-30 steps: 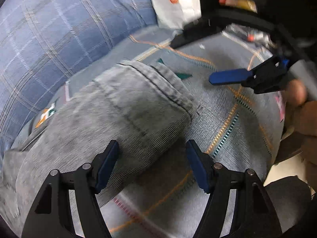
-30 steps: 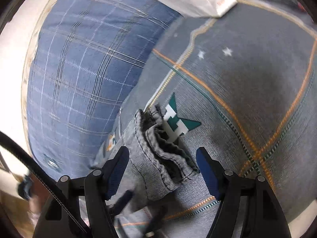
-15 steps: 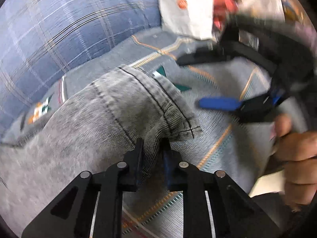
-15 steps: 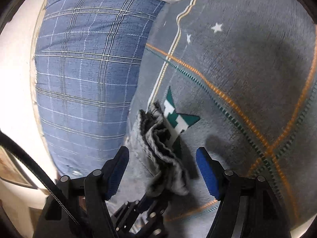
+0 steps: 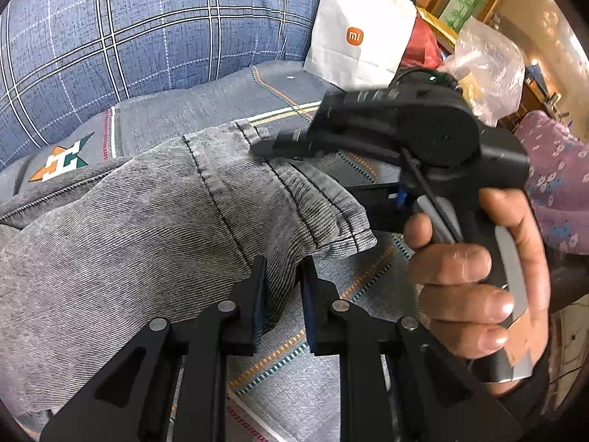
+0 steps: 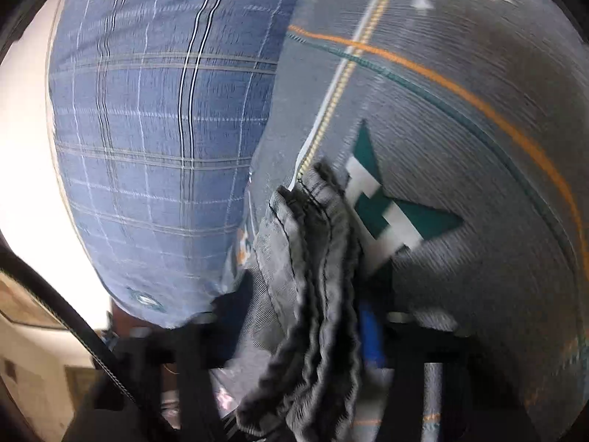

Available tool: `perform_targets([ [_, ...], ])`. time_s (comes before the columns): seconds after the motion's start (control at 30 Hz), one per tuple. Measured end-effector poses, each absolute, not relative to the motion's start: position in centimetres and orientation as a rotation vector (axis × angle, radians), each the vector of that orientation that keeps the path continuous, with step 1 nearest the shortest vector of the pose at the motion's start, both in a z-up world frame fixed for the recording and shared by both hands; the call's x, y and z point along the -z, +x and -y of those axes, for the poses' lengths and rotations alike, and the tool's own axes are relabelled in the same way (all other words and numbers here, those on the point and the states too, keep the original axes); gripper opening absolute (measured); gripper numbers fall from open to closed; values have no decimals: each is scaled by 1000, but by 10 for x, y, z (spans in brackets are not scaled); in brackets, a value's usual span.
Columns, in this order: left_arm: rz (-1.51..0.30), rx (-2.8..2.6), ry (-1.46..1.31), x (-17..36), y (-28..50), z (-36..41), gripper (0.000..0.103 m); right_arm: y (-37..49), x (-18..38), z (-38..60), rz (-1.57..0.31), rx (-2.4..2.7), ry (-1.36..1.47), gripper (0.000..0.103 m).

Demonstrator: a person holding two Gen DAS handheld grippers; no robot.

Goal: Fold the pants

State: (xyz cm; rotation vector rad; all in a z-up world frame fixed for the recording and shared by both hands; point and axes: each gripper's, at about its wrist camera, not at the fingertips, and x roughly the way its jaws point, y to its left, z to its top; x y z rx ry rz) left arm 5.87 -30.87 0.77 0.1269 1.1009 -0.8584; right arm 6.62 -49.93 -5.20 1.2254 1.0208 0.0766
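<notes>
Grey denim pants (image 5: pixel 147 228) lie across a patterned bedspread, one leg's hem (image 5: pixel 331 213) pointing right. My left gripper (image 5: pixel 283 294) is shut on the leg's near edge, with cloth pinched between its blue pads. The right gripper (image 5: pixel 313 173), held by a person's hand (image 5: pixel 471 287), reaches in from the right at that hem. In the right wrist view the bunched hem (image 6: pixel 316 276) hangs between the jaws of the right gripper (image 6: pixel 331 328). Those jaws are closing, and a blue pad (image 6: pixel 370 331) lies against the cloth. The other finger is hidden by fabric.
A blue plaid pillow (image 5: pixel 129 37) fills the back left. Behind the pants stand a white paper bag (image 5: pixel 357 37) and a clear plastic bag (image 5: pixel 489 70). The grey bedspread (image 5: pixel 287 375) has orange lines. A purple floral sleeve (image 5: pixel 559 191) is at the right.
The left gripper closed on the pants' edge and lifted it a little. The right gripper dropped towards the hem and its jaws came together around it.
</notes>
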Motion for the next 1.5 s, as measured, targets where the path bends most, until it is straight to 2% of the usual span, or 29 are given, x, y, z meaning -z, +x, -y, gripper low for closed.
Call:
perform_targets([
  [0.03, -1101, 863, 116, -9, 60, 307, 15, 66, 51, 497, -1017, -91, 1224, 13],
  [0.07, -1098, 874, 98, -11, 62, 305, 15, 66, 42, 494, -997, -103, 1189, 10],
  [0.4, -1002, 881, -121, -46, 58, 239, 15, 72, -35, 425, -787, -349, 909, 9],
  [0.57, -953, 790, -250, -54, 57, 173, 15, 82, -48, 356, -782, -430, 828, 9],
  [0.73, -945, 674, -319, -46, 66, 113, 15, 116, -35, 281, -826, -470, 783, 10],
  [0.83, -986, 617, -370, -18, 81, 84, 15, 126, -5, 257, -868, -459, 799, 22],
  [0.9, -1040, 555, -430, 8, 92, 68, 15, 131, 18, 249, -948, -465, 813, 51],
  [1.03, -1126, 484, -498, 31, 102, 50, 15, 125, 20, 263, -951, -403, 822, 54],
  [1.1, -1128, 494, -508, 28, 103, 49, 27, 120, 11, 272, -907, -375, 797, 59],
  [1.13, -1133, 498, -511, 26, 104, 49, 41, 118, 6, 276, -893, -350, 778, 59],
  [1.17, -1129, 503, -521, 25, 104, 47, 48, 114, 3, 281, -891, -310, 755, 59],
  [1.3, -1111, 509, -525, 20, 102, 39, 51, 103, 0, 300, -932, -138, 641, 59],
  [1.37, -1129, 516, -530, 21, 111, 43, 59, 101, 8, 312, -1006, -9, 597, 59],
  [1.43, -1147, 503, -520, 27, 121, 48, 59, 99, 17, 320, -1034, 3, 639, 59],
  [1.5, -1145, 497, -535, 30, 127, 49, 56, 102, 32, 319, -1108, -13, 667, 52],
])
